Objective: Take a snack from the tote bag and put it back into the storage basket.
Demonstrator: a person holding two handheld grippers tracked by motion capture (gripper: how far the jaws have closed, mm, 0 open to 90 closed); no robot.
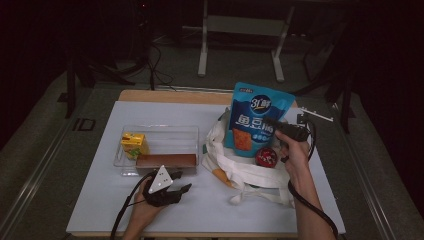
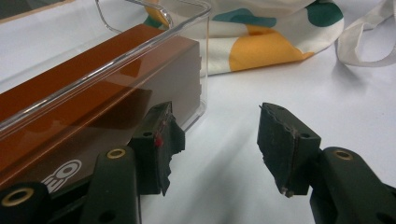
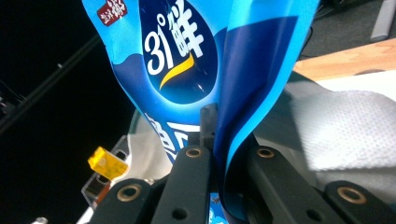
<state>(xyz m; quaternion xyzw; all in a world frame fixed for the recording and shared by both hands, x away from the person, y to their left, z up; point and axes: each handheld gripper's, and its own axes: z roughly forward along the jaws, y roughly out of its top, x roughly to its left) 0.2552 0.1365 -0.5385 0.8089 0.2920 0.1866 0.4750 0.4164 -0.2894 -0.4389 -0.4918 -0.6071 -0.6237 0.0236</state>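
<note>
One blue pouch (image 1: 256,119) stands upright over the tote (image 1: 235,167) right of the counter's middle, long axis vertical, printed face toward the near side, top edge leaning slightly right. The right claw (image 1: 275,122) pinches its right edge from the side: in the right gripper view the jaws are closed tight on a fold of the blue film (image 3: 243,93), so the pouch hangs from that grip with its lower end at the mouth of the tote. It is glossy sky-blue with a darker blue drop holding white "31" lettering and a yellow swoosh, large white characters below, and an orange panel near the bottom.

Just right of the pouch's foot a red round tin (image 1: 266,157) lies on the tote, which is white cloth with orange and teal patches and loose handles trailing toward the near edge.

Left of the tote sits a clear tray (image 1: 155,131) holding a yellow carton (image 1: 134,144) at its left end and a brown box (image 1: 166,160) along its near wall. The left claw (image 1: 176,191) rests low on the white counter (image 1: 100,190) just near of that tray, jaws roughly half open with nothing between them, one pad (image 2: 161,135) close beside the tray's corner.
</note>
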